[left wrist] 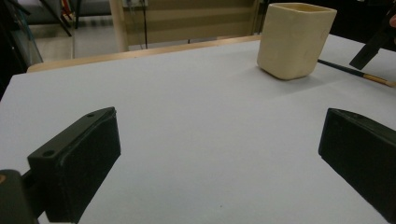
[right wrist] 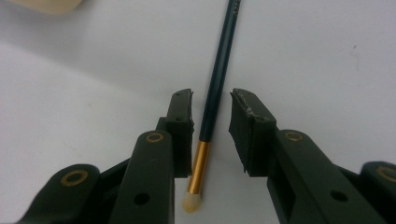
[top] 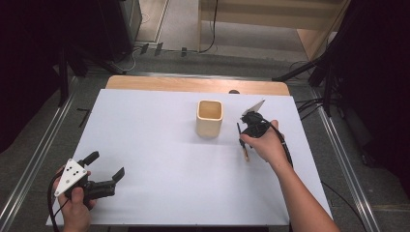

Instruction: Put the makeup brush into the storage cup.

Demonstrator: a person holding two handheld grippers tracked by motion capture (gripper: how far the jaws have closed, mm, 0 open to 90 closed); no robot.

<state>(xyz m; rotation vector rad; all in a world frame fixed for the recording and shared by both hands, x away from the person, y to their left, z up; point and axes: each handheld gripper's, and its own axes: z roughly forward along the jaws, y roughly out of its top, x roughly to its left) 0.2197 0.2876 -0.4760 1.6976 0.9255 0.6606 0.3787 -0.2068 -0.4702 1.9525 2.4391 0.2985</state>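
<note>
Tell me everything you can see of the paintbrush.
The paintbrush is slim, with a dark green-black handle, a gold metal ferrule and a small pale bristle tip. It lies flat on the white table, right of the cream square cup and apart from it, bristles toward the person. The right claw straddles it just above the ferrule, jaws open, a gap showing on each side. Nothing else touches it.
</note>
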